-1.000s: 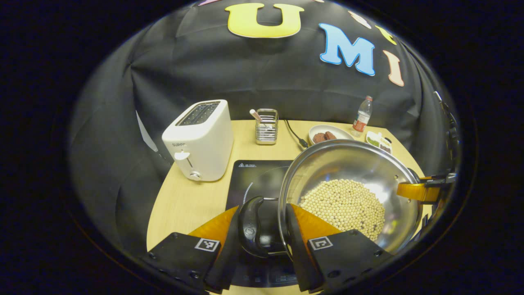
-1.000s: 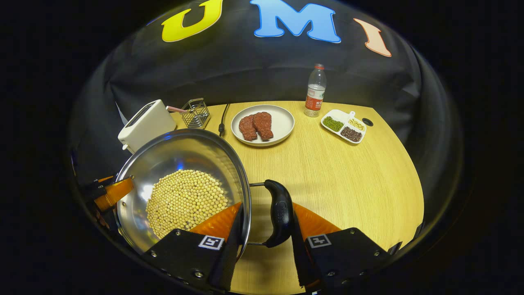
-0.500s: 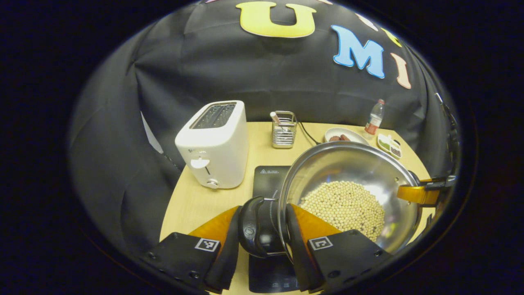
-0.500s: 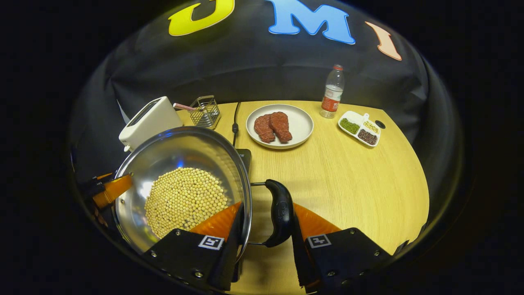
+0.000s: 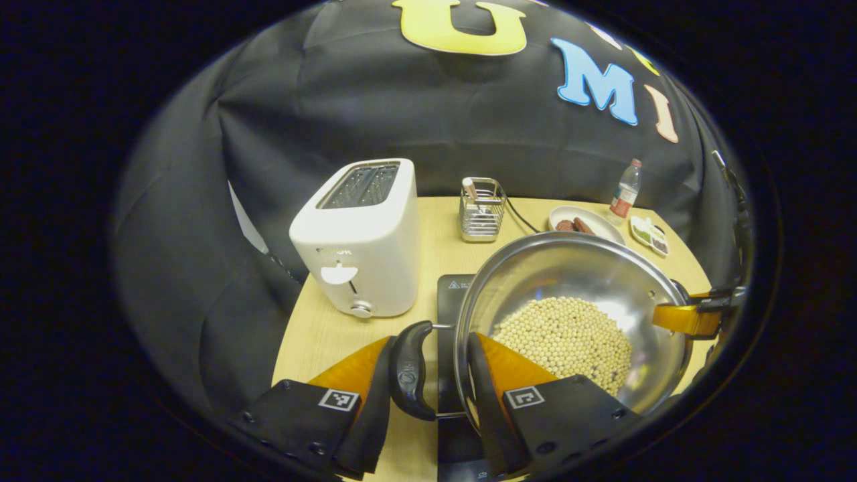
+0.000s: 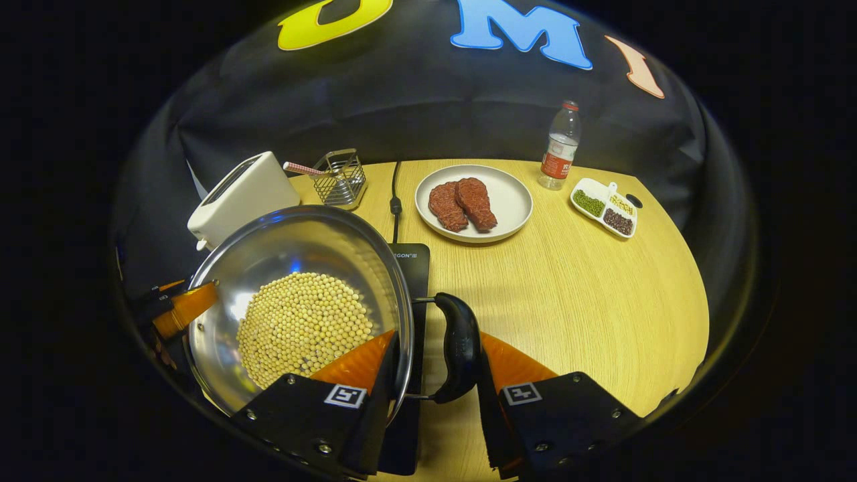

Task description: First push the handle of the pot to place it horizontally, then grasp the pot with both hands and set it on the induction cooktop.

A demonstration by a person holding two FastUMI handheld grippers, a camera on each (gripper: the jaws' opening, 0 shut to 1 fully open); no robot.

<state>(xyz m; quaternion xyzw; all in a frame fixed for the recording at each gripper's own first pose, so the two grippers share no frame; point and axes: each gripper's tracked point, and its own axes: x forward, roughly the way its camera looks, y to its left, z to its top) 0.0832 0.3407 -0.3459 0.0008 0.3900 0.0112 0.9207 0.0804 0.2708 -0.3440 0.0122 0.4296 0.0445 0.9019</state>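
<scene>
A steel pot (image 5: 569,274) holding soybeans (image 5: 562,335) is over the black induction cooktop (image 5: 452,301); whether it touches the cooktop I cannot tell. My left gripper (image 5: 428,375) is shut on the pot's black side handle (image 5: 410,368) and rim, one finger outside the handle and one inside the pot. My right gripper (image 6: 435,361) is shut the same way on the opposite handle (image 6: 462,348), with the pot (image 6: 301,244) to its left above the cooktop (image 6: 415,268). Each gripper's finger also shows at the pot's far rim in the other view: the right gripper (image 5: 689,316), the left gripper (image 6: 177,311).
A white toaster (image 5: 361,237) stands left of the cooktop, a wire utensil rack (image 5: 481,209) behind it. A plate of meat (image 6: 515,201), a water bottle (image 6: 559,146) and a divided dish (image 6: 602,206) sit at the back right. A power cable (image 6: 395,194) runs to the cooktop.
Both grippers have carried the pot leftward toward the toaster. The cooktop now lies under the pot in the right gripper view. Both grips are unchanged.
</scene>
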